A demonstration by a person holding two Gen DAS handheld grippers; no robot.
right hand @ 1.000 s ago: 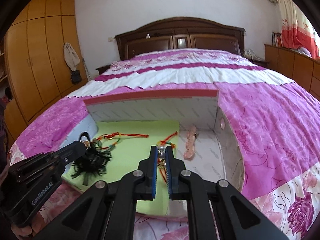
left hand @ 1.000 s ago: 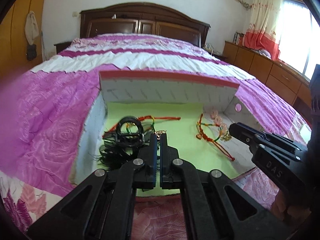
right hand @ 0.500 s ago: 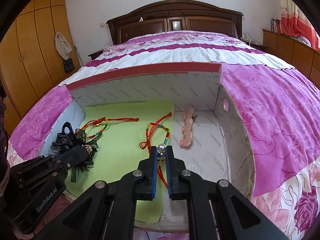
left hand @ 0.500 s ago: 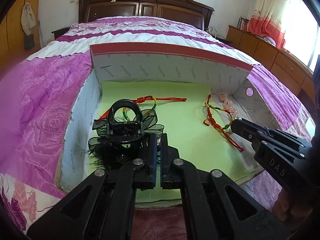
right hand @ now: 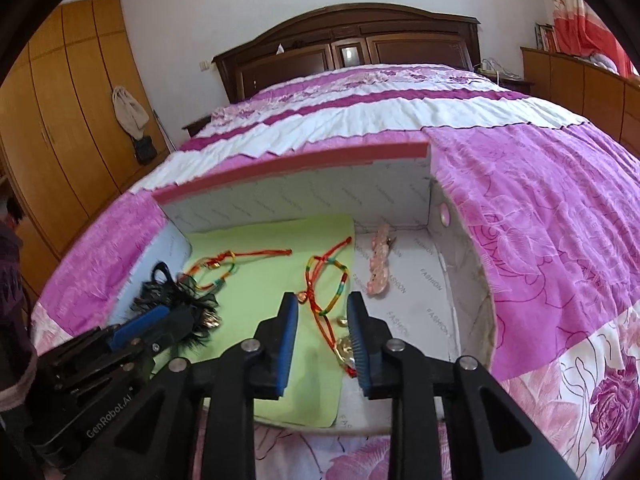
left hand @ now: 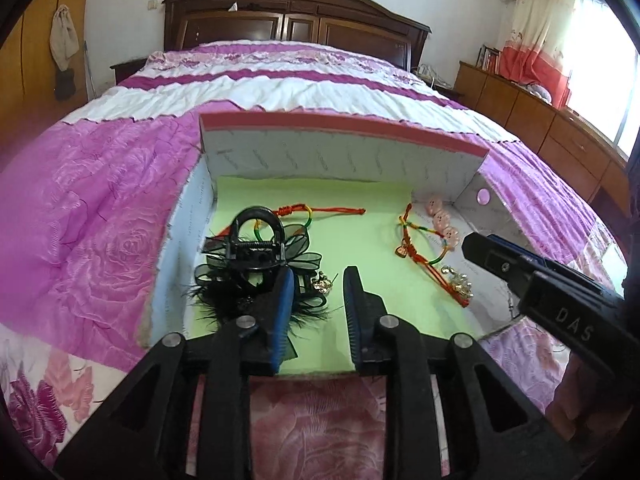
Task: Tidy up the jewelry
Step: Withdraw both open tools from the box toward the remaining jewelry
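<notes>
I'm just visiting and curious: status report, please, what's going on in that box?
Left gripper open, right gripper open, nothing held. Red cord bracelet lies in box beside black hair clip. Nothing blocking.

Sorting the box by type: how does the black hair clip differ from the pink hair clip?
The black hair clip is dark, bulky and feathery with an arched handle; the pink hair clip is slim, pale and beaded. The black one lies on the green sheet at left, the pink one on bare box floor at right. Both rest untouched.

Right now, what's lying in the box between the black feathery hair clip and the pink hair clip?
Two red braided cord bracelets: one beside the black hair clip, the other nearer the pink clip, both on the green sheet. The right-wrist view shows this.
</notes>
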